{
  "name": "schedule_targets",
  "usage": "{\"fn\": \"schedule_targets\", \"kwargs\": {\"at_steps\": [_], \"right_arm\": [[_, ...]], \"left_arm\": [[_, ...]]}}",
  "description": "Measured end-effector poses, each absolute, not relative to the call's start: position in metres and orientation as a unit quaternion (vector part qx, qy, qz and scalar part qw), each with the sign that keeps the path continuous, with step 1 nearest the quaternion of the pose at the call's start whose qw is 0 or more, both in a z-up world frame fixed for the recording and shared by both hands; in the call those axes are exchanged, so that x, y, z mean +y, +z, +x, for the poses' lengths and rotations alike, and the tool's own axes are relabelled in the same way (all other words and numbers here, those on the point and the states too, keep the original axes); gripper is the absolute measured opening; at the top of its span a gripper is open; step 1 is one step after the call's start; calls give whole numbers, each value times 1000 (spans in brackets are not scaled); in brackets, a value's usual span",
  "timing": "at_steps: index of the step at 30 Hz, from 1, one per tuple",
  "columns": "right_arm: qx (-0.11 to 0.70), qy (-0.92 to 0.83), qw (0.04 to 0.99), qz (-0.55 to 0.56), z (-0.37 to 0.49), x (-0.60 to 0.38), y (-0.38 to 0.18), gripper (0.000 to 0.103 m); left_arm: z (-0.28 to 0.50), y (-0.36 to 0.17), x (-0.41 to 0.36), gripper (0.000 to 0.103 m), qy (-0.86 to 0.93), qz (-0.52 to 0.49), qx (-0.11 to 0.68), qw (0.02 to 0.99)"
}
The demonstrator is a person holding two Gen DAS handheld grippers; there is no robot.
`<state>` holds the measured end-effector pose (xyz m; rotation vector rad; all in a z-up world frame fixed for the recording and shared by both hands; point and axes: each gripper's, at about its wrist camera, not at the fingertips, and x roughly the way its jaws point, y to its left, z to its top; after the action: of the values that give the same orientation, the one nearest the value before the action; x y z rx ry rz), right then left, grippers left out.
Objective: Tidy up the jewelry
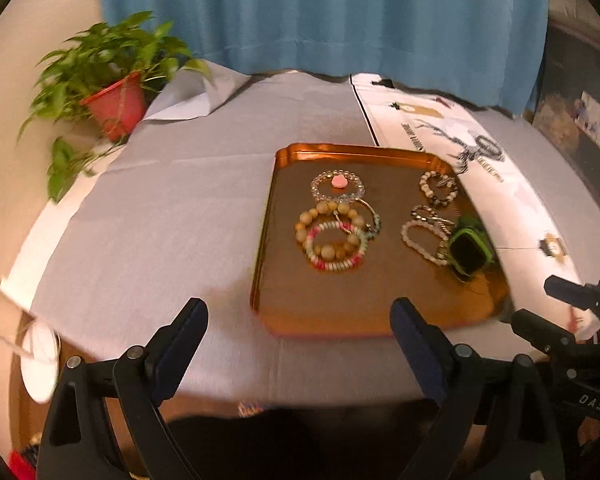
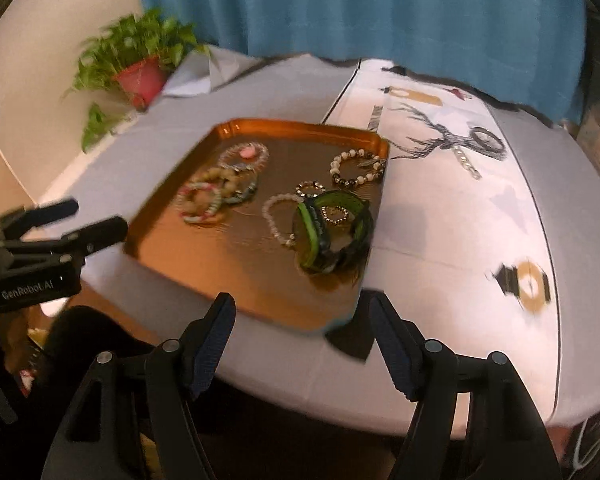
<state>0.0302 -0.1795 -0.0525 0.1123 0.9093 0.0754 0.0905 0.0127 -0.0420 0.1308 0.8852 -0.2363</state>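
A copper tray (image 1: 265,236) lies on the grey tablecloth and holds several bracelets. On its left side overlap a clear bead bracelet with a pink heart (image 1: 339,181), a wooden bead bracelet (image 1: 324,208) and a pink-green-white one (image 1: 332,266). To the right lie a black-and-white bead bracelet (image 1: 426,184), a pearl bracelet (image 2: 278,216) and a green and black watch (image 2: 320,228). My left gripper (image 1: 299,306) hovers open and empty over the tray's near left corner. My right gripper (image 2: 301,300) is open and empty at the tray's near right corner.
A potted plant in a red pot (image 1: 118,104) stands at the table's far left corner. A white cloth printed with a deer (image 2: 452,184) covers the table right of the tray. A blue curtain (image 1: 320,12) hangs behind. The table's front edge runs just under both grippers.
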Motion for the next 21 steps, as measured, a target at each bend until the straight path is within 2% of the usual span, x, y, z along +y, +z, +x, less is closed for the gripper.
{"fn": "schedule_targets", "kwargs": {"at_steps": [10, 21], "right_arm": [[369, 13, 927, 59, -54, -178, 3, 70], [336, 16, 940, 47, -100, -164, 25, 72]], "left_arm": [[13, 10, 23, 91, -119, 63, 380, 915], [-43, 36, 19, 92, -130, 71, 346, 926]]}}
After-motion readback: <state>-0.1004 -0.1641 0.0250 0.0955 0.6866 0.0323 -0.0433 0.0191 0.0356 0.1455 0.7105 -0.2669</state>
